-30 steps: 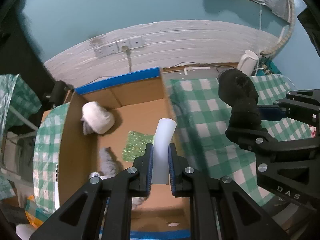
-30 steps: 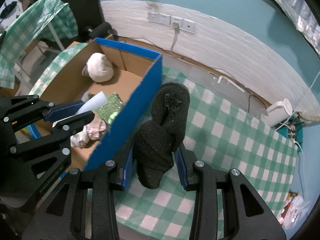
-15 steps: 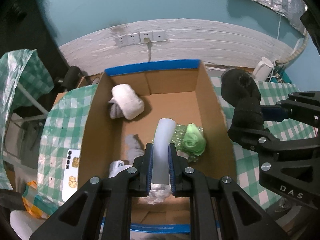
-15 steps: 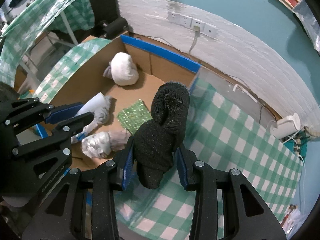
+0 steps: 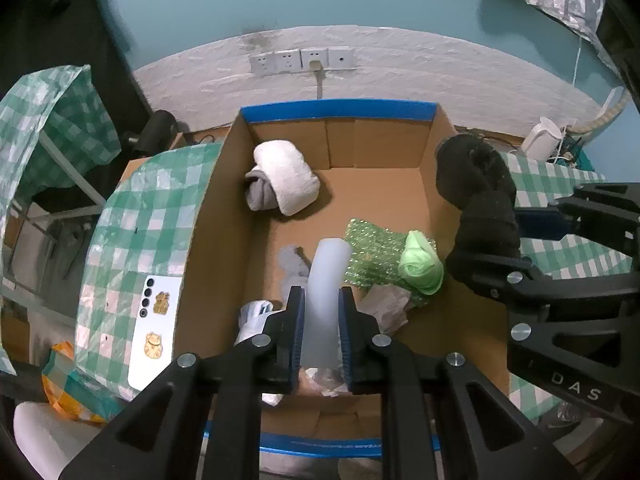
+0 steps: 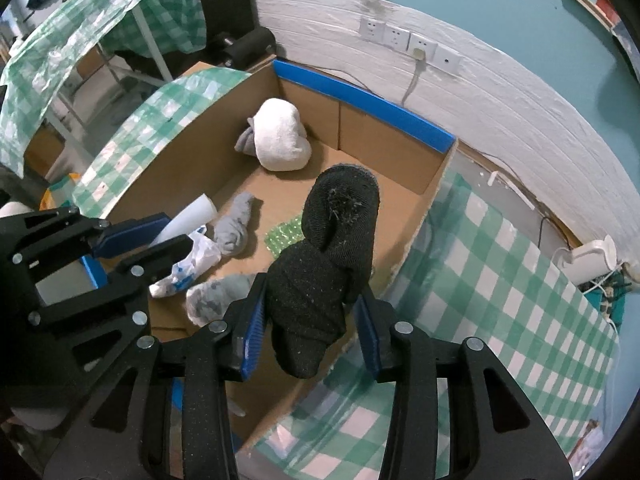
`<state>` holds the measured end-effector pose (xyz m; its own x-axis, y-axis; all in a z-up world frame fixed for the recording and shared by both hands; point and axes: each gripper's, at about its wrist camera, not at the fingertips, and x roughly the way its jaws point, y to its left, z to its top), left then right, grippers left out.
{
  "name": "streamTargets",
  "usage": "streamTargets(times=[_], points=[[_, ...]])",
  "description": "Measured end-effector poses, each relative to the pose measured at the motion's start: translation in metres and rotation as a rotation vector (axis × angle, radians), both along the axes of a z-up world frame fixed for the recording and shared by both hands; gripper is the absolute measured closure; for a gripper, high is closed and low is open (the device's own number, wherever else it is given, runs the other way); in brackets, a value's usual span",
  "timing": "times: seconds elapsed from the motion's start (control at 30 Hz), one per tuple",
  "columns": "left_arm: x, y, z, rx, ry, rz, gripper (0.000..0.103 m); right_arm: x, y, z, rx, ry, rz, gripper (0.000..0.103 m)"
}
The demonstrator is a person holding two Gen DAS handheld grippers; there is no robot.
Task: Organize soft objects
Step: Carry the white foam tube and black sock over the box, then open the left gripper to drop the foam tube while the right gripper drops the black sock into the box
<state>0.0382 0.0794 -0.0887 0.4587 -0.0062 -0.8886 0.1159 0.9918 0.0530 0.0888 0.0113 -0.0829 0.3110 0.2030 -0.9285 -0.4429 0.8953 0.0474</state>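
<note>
Two grippers hang over one open cardboard box with blue-taped rims [image 5: 336, 111].

Left wrist view: left gripper [image 5: 321, 336] points down into the box, its jaws set on either side of a pale translucent white foam roll [image 5: 325, 280]. The jaws have just been opening a little; the roll is between the blue pads, and whether they press on it cannot be told. On the box floor lie a rolled white towel bundle with a grey sock end [image 5: 285, 176], a green sequinned pouch [image 5: 370, 258] and a light green cloth ball [image 5: 421, 266]. A white phone with gold cat stickers [image 5: 154, 320] lies on the green-checked counter [image 5: 148, 216] left of the box.

Right wrist view: right gripper [image 6: 310, 326] carries a black knitted sock roll [image 6: 320, 272] above the box's right wall [image 6: 424, 216]. Its jaws have just been opening; the left pad touches the sock, the right pad stands slightly apart. A grey sock [image 6: 236, 230] and a crumpled white plastic bag [image 6: 192, 264] lie below.
</note>
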Motion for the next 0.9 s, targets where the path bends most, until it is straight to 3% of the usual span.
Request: streamTargets(times=[0.1,0.2,0.4,0.6,0.73,0.9], points=[[0.000,0.004,-0.002,0.008,0.005,0.021,0.064,-0.001,0.003,0.000,0.001,-0.011,0.004,0.059],[0.000,0.010,0.001,-0.006,0.001,0.039,0.056,0.000,0.003,0.000,0.002,-0.011,-0.005,0.052],[-0.002,0.014,0.009,-0.012,-0.016,0.056,0.050,-0.001,-0.002,0.007,0.016,-0.028,-0.031,0.040],[-0.009,0.012,0.021,0.007,-0.049,0.045,0.037,-0.005,-0.012,0.018,0.022,-0.052,-0.058,0.038],[-0.015,0.012,0.032,0.022,-0.075,0.042,0.034,-0.011,-0.023,0.027,0.020,-0.072,-0.085,0.038],[-0.021,0.012,0.045,-0.001,-0.100,0.040,0.024,-0.021,-0.037,0.043,0.011,-0.107,-0.110,0.036]])
